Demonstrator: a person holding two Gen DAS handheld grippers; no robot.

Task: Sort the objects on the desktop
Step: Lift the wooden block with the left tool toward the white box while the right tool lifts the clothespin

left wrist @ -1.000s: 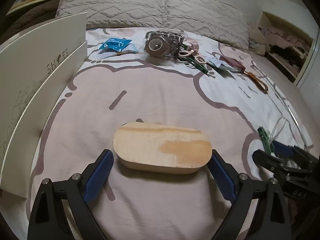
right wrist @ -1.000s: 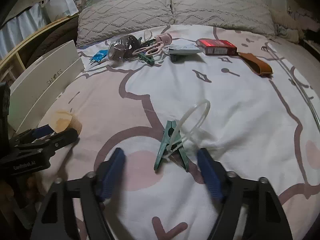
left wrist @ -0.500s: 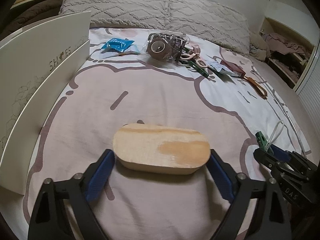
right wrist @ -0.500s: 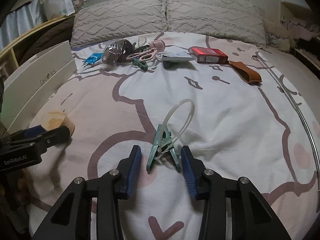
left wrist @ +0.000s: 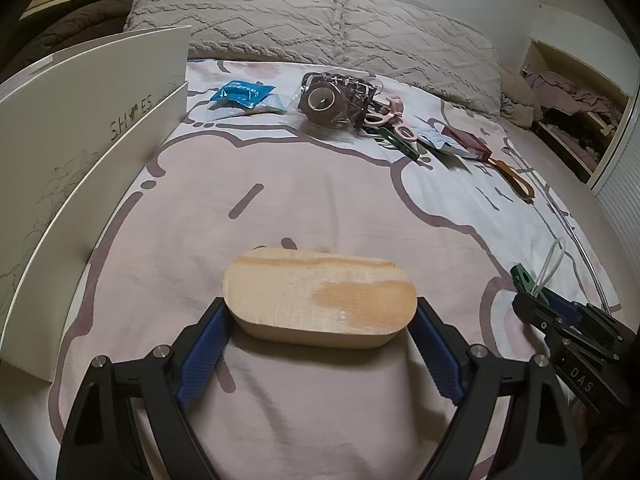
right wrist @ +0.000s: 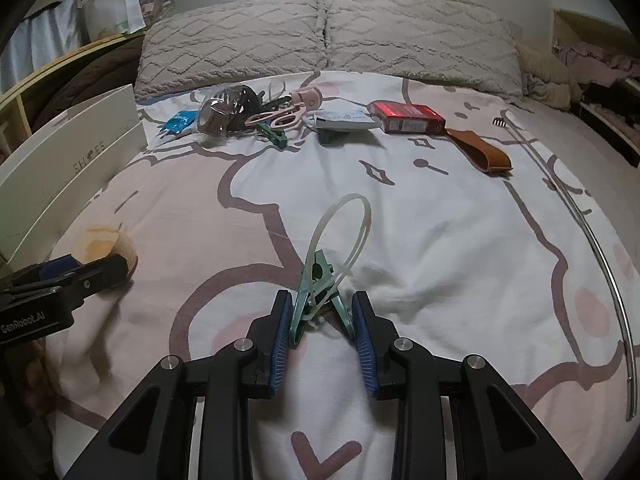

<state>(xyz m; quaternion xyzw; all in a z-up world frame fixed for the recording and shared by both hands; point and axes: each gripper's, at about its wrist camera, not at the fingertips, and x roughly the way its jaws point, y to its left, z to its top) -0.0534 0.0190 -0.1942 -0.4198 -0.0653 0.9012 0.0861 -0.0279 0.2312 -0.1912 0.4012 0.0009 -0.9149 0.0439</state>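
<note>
We have our right claw (right wrist: 320,316) squeezed on the green clothespin (right wrist: 316,292), whose splayed handles sit between the blue pads, its white loop (right wrist: 352,224) reaching ahead on the bed (right wrist: 460,240). Our left claw (left wrist: 320,320) spreads wide, its pads touching both ends of the oval wooden block (left wrist: 320,296) lying between them.

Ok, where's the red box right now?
The red box lies far across the bed, right of centre in the right wrist view, between the white packet and the brown strap.
</note>
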